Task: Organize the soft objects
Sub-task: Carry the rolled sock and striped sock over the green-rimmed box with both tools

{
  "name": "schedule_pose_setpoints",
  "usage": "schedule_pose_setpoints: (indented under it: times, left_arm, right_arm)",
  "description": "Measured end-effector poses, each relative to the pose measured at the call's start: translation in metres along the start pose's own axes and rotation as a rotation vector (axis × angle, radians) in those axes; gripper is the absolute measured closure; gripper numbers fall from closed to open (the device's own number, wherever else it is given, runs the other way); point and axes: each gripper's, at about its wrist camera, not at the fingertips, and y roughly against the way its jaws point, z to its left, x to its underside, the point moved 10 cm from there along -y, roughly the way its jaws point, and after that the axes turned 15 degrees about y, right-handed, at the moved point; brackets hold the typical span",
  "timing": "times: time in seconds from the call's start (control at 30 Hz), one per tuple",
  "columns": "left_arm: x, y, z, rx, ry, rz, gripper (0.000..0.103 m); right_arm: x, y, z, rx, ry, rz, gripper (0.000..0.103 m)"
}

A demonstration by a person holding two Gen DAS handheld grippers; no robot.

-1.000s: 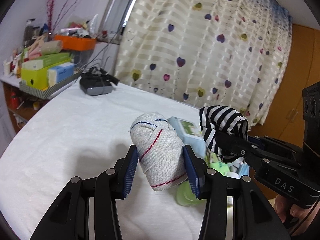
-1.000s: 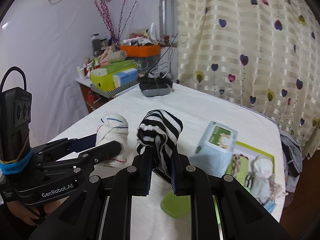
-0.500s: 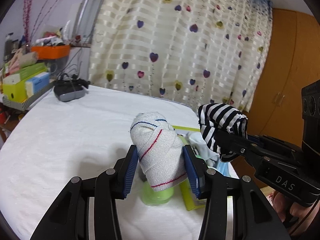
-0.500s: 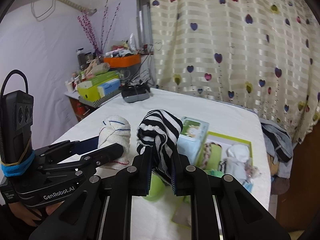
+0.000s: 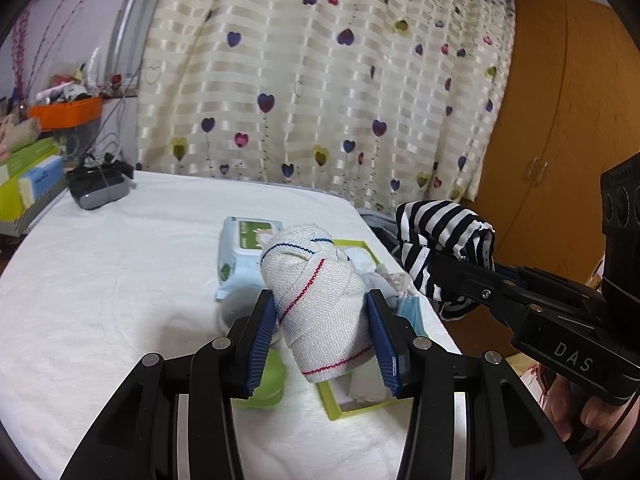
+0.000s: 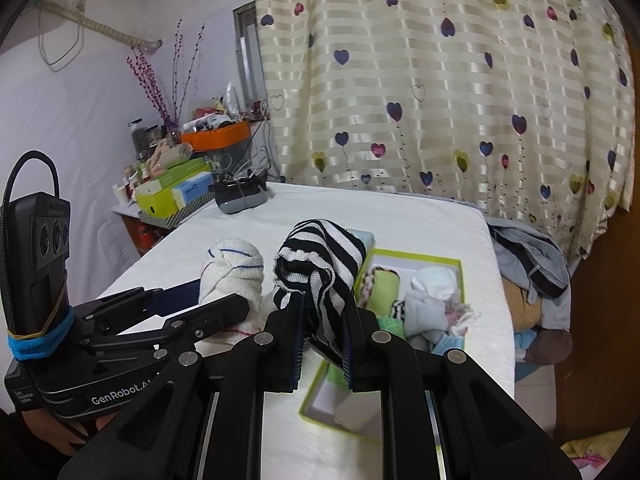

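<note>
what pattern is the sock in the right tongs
Black and white stripes on the sock; the right wrist view shows it best.

Free room and obstacles. To my left the white tabletop [image 5: 100, 280] lies open back to the grey headset [image 5: 98, 192] at its far edge. Ahead, a wet-wipes pack [image 5: 240, 256], a green lid [image 5: 264, 380] and the green-rimmed box [image 6: 412, 258], crowded with soft items, stand in the way. My left gripper [image 6: 224, 300] sits just beside my right gripper [image 6: 322, 336], leaving little side clearance. The heart-print curtain [image 6: 440, 100] closes the far side.
</note>
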Motion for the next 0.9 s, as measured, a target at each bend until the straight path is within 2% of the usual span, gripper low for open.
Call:
schedule_pose_setpoints:
  times: [0.47, 0.67, 0.9]
  left_arm:
    - [0.033, -0.036, -0.026, 0.045, -0.027, 0.101, 0.058]
    - [0.054, -0.058, -0.035, 0.065, -0.036, 0.170, 0.058]
    - [0.086, -0.078, -0.039, 0.075, -0.051, 0.264, 0.058]
  right_arm:
    - [0.041, 0.004, -0.045, 0.043, -0.089, 0.049, 0.087]
    - [0.077, -0.005, -0.064, 0.055, -0.147, 0.119, 0.087]
    - [0.119, -0.031, -0.066, 0.025, -0.175, 0.222, 0.087]
